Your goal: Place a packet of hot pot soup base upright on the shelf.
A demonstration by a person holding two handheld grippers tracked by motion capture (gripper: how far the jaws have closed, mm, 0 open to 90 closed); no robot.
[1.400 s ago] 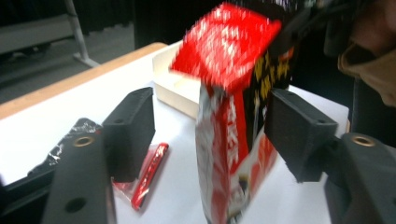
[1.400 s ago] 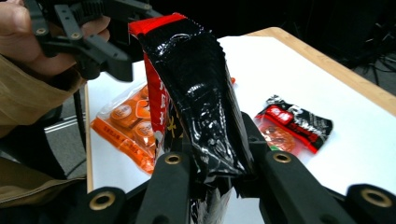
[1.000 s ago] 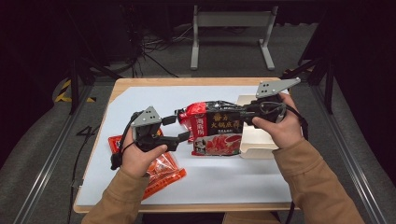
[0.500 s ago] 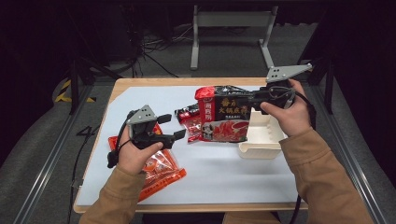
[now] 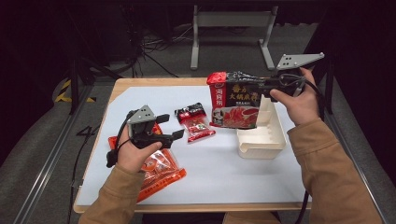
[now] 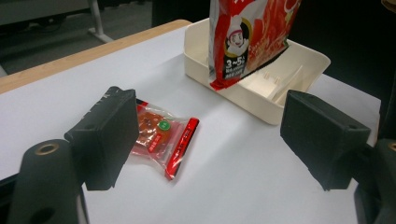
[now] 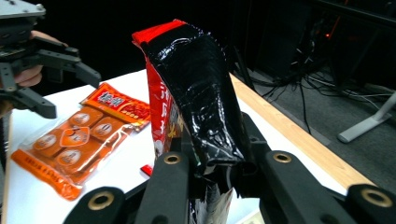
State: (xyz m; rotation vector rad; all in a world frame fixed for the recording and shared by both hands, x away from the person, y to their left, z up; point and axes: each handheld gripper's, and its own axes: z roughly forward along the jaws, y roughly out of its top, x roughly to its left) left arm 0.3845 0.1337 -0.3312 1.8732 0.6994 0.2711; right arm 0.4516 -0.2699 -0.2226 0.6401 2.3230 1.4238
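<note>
From the high view, the right gripper (image 5: 267,87) is clamped on one end of a large red-and-black hotpot-base pouch (image 5: 234,100), a glossy flat packet held off the table with its lower edge just above the near end of a cream plastic tray (image 5: 261,140). The tray is a long rectangle with low ribs inside (its walls look smooth and matte). The left gripper (image 5: 169,127) hovers over the white table cover (image 5: 224,172), jaws apart and nothing between them; they have just been opening a little wider. Just beyond its tips lies a small red sachet (image 5: 196,122), crinkled and shiny. Under the left hand (image 5: 136,151) lies an orange packet (image 5: 159,168) of clear film with rounded pieces showing through.

In the left gripper view, the two black, blocky pads stand wide, with bare table cover between them. The small sachet (image 6: 161,135) lies flat near the left pad, transparent in the middle with a red sealed edge. The pouch (image 6: 247,37) hangs with a corner dipping into the tray (image 6: 196,51).

In the right gripper view, the jaws pinch the pouch's (image 7: 196,98) wrinkled black side, which creases where it is squeezed. The orange packet (image 7: 74,144) lies farther off on the table, beside the left gripper (image 7: 70,86).
</note>
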